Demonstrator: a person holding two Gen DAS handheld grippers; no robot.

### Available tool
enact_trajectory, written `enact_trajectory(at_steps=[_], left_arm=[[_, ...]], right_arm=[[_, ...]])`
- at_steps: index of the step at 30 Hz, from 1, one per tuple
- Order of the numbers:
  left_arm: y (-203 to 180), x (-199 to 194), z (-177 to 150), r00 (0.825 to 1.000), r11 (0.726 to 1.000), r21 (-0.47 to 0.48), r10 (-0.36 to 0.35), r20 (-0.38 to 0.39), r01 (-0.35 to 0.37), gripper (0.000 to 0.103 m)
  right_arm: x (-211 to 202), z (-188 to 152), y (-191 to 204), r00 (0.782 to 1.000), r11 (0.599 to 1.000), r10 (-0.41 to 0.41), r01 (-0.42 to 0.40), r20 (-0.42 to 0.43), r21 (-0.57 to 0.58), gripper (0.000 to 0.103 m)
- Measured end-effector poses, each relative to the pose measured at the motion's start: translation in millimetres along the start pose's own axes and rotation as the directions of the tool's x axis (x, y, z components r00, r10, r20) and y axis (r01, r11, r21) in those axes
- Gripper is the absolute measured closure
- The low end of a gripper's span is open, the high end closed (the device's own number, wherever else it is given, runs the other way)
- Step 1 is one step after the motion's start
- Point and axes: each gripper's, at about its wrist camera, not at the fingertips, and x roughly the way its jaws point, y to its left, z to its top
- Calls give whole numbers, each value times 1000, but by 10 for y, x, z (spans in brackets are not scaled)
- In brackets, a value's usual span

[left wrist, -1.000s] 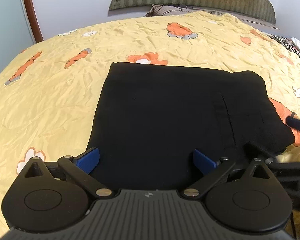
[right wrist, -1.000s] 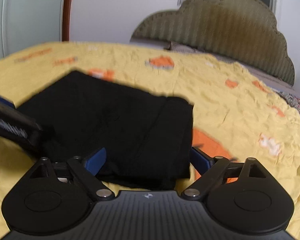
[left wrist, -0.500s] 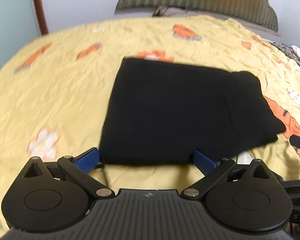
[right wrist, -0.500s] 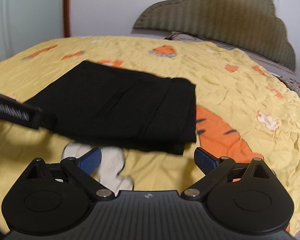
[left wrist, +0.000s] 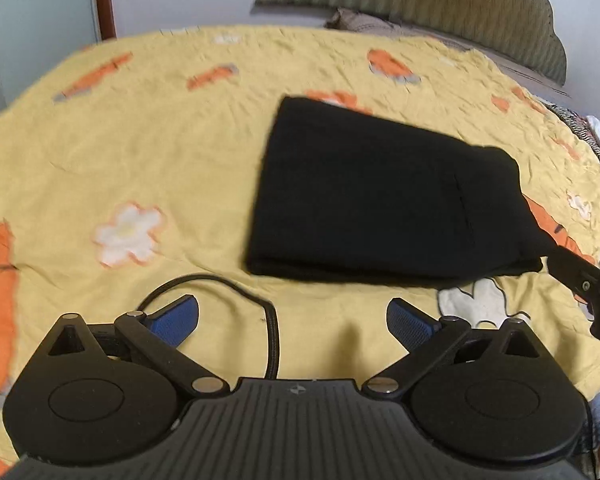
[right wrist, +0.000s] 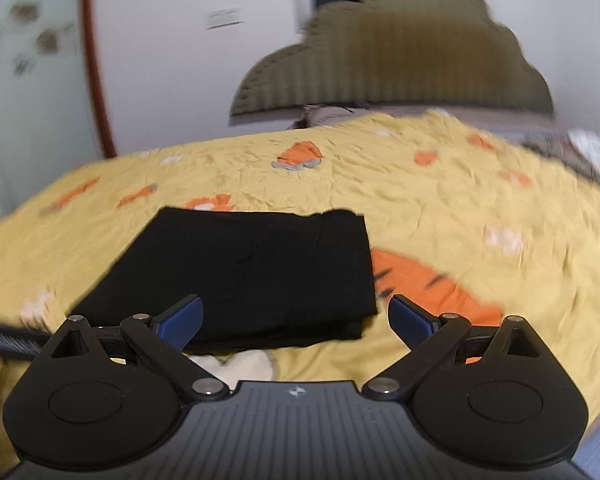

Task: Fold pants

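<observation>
Both grippers, left gripper [left wrist: 292,316] and right gripper [right wrist: 296,318], back off spread and empty; folded pants [left wrist: 384,208] lie ahead mid-bed [left wrist: 140,140], nearer the right.

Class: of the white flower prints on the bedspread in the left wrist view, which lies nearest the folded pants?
The flower print beside the pants' near right corner, touching their edge; the others lie clear of them.
</observation>
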Motion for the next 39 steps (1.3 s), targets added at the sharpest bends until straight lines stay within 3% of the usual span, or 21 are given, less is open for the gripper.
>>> enact_trajectory(at_steps=[3,8,13,19,21,24,27,30,32,34,35,36,39], left_arm=[[-43,84,-45,1000,1000,5,16,-6,-16,2],[-53,131,-111,999,999,11,40,-13,-40,2],[-7,144,-141,998,998,0,59,-19,-59,2],[75,19,-122,996,996,28,83,13,-83,2],[135,-58,-76,994,995,1,100,46,-100,3],[159,-156,49,991,996,-16,87,103,-86,1],[71,-124,204,991,997,20,73,115,-76,2],[-87,-29,329,992,996,59,52,118,-60,1],[-200,56,371,992,995,86,38,118,-48,1],[-333,153,400,993,991,124,29,116,-43,1],[-400,200,405,993,988,152,23,115,-41,2],[-475,233,405,993,982,185,16,115,-37,2],[-663,238,341,988,955,295,-36,152,-10,2]], right_arm=[[-7,-68,104,998,996,69,-68,4,-51,3],[67,-187,245,1000,980,-3,0,-16,-198,3],[137,-232,216,998,974,24,-38,-66,-222,3],[115,-273,73,999,955,-33,39,27,-296,3],[160,-223,-100,1000,974,-12,15,12,-228,3],[311,-130,-486,997,997,77,-77,-32,2,3],[468,-69,-819,983,964,178,-168,-33,207,4],[602,-16,-956,978,940,207,-191,-28,283,8],[696,17,-961,976,935,216,-194,-41,295,17],[770,45,-942,971,933,230,-202,-62,298,41],[773,53,-918,976,941,209,-183,-64,285,48],[757,62,-907,980,950,191,-170,-58,261,62],[740,115,-1000,975,947,214,-193,-57,257,76]])
